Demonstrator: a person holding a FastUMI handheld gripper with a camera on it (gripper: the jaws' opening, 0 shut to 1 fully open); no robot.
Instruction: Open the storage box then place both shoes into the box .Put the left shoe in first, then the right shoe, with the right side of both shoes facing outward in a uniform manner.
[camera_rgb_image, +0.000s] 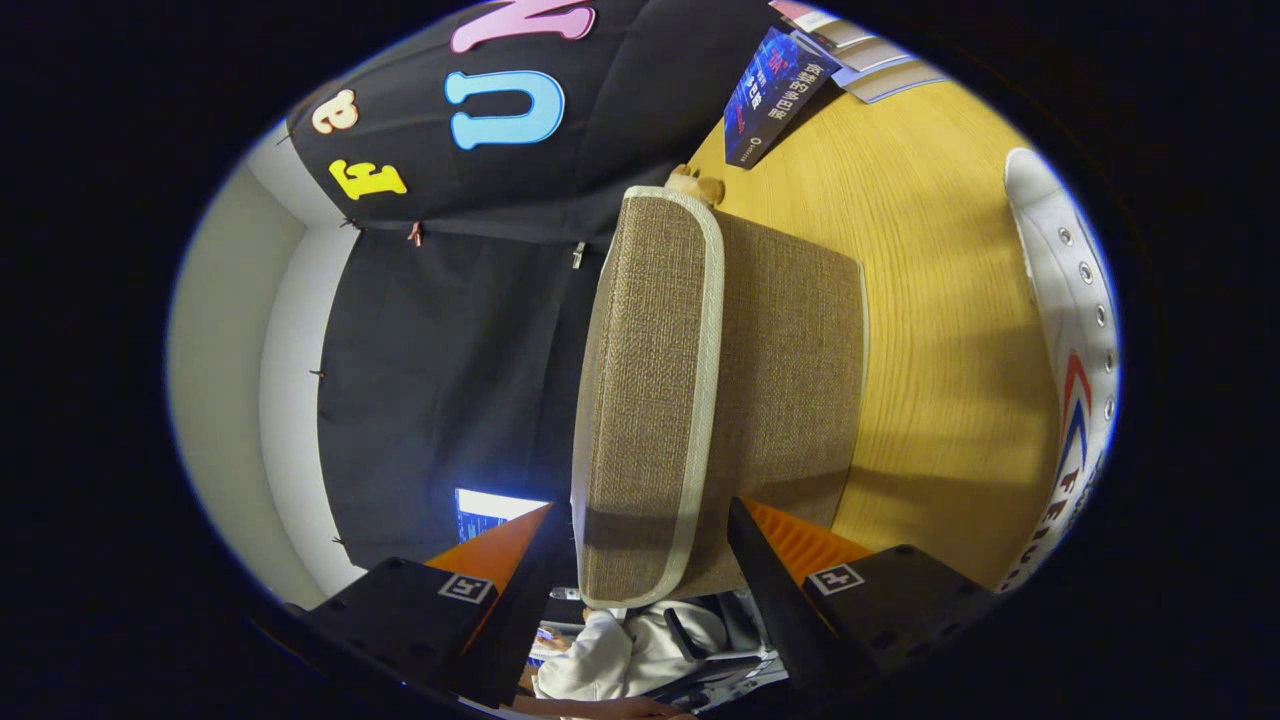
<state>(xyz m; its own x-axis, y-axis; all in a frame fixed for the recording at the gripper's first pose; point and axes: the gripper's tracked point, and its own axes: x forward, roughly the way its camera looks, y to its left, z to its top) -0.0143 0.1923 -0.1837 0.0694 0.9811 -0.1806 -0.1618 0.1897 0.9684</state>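
Gripper view: claw (650, 545) spread astride woven box lid (650, 400), wooden table (930, 300) and white shoe (1075, 330) beyond.

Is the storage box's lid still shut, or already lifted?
Shut, as far as shows: the lid sits flush on the storage box, no gap visible. The gripper straddles the lid's trimmed edge; contact unclear.

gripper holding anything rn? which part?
The gripper straddles the storage box lid at its near trimmed edge, fingers either side. Firm clamping cannot be told.
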